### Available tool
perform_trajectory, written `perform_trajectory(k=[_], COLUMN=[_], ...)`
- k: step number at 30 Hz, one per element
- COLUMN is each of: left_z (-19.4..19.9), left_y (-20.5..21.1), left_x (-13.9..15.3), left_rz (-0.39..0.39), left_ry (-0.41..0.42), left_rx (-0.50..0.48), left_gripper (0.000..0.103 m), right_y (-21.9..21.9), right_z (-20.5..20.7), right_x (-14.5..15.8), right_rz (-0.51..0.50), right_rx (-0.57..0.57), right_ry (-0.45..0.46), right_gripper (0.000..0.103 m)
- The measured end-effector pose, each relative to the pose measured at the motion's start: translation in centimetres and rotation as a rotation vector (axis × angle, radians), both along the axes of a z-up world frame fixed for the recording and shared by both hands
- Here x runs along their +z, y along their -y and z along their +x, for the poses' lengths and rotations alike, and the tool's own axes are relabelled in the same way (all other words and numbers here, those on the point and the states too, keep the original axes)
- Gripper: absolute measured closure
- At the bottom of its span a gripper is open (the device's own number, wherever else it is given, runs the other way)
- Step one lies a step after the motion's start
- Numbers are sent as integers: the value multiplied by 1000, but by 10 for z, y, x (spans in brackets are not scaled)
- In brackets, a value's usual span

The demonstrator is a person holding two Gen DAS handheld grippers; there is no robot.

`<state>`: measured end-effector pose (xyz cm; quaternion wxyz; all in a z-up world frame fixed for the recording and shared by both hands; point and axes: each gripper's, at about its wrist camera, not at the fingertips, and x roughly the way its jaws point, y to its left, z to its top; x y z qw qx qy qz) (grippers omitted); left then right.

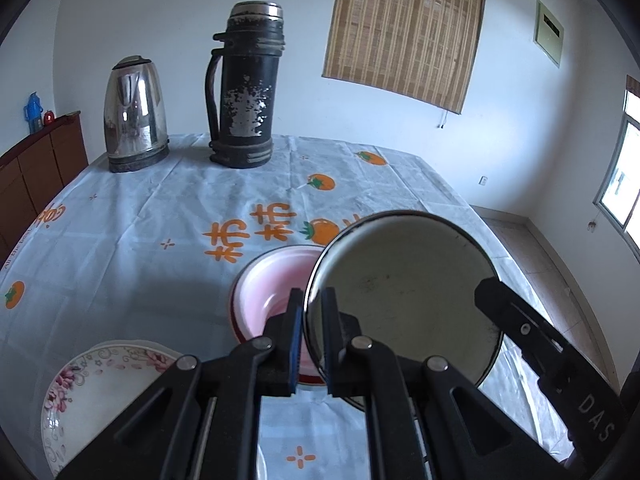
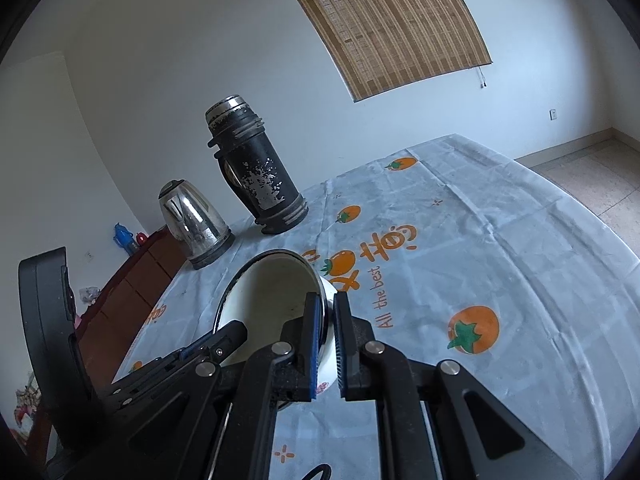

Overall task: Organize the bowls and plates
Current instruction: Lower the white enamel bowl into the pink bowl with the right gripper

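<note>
Both hand-held grippers clamp one white, dark-rimmed enamel bowl, tilted

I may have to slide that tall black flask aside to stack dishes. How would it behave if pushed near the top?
The black flask stands tall on a narrow base, so a high push would probably tip it; push low. Its worn metal body looks rigid. The thin tablecloth may wrinkle and drag.

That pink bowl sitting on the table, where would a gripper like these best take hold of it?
By its rim. The pink bowl sits upright and open, so its thin edge is the only part narrow jaws can pinch: one finger inside, one outside. The near side looks crowded by the enamel bowl held over it, so probably from the left.
</note>
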<state>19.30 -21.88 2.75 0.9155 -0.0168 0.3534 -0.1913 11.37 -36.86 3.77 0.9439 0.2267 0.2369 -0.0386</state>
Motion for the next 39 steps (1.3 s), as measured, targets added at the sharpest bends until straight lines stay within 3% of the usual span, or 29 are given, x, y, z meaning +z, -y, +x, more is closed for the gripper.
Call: perform_trajectory(k=[12,21,32,39], left_z=[11,28,56,64], left_y=[-15,-28,-23,-13], left_x=[5,16,-2,-11], left_rz=[-28,-8,54,106], left_ry=[-5,-16,-116,-139], left_rx=[34,62,77,88], left_gripper=[98,98,97,96], right_y=[-17,-29,-22,-19], right_z=[12,32,58,68], right_x=[13,23,1,-13], right_rz=[-33,-34,80,100], right_rx=[38,75,55,44], right_ry=[19,15,-68,-103], right_gripper=[94,94,94,94])
